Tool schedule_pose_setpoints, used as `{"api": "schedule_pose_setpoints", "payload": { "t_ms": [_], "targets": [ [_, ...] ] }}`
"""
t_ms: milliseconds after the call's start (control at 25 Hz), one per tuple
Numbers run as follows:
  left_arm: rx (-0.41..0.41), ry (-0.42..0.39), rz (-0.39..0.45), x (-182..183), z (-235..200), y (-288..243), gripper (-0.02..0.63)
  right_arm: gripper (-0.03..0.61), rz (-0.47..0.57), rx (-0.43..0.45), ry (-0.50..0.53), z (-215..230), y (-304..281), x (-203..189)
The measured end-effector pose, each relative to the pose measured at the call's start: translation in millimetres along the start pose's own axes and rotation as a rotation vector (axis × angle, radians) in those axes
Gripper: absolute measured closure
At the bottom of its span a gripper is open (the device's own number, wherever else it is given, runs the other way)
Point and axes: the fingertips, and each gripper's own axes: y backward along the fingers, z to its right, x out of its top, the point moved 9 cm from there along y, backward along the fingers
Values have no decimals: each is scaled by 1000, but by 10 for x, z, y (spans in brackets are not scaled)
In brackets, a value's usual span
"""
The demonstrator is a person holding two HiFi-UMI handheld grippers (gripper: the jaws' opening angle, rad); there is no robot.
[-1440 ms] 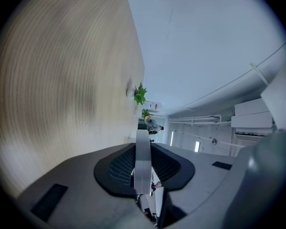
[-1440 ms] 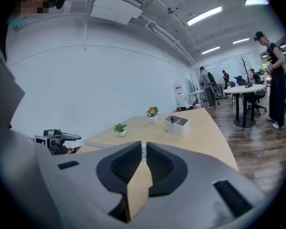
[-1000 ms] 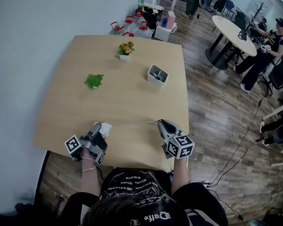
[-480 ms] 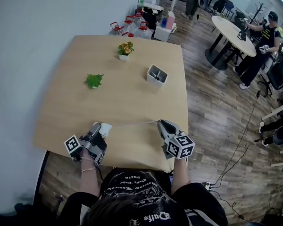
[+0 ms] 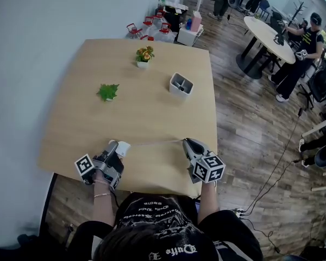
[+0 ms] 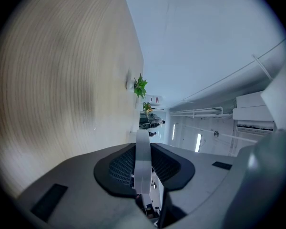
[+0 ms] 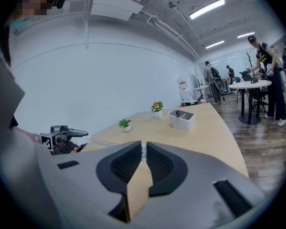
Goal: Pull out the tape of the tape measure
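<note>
My left gripper (image 5: 118, 148) is at the near left of the wooden table (image 5: 152, 113), shut on the white tape measure case (image 5: 123, 147). In the left gripper view that case (image 6: 142, 161) shows edge-on, pinched between the two dark pads. A thin length of tape (image 5: 155, 142) runs level from the case rightward to my right gripper (image 5: 186, 142), which is shut on the tape's end. The right gripper view shows its jaws almost together on the thin tape end (image 7: 143, 150). From there the tape (image 7: 107, 142) leads off left to the left gripper (image 7: 66, 136).
A small green plant (image 5: 108, 92), a potted flower (image 5: 144, 56) and a white two-part holder (image 5: 181, 85) stand further back on the table. Water jugs (image 5: 152, 29) sit on the floor beyond the far edge. People stand at a round table (image 5: 269, 34) at the right.
</note>
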Motion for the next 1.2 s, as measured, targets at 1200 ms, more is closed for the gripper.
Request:
{"api": "schedule_pose_setpoints", "payload": {
  "t_ms": [1200],
  "targets": [
    [205,-195,-48,217,-450,-282,518,538,-198,-19,-59,180,-372,-498]
  ]
}}
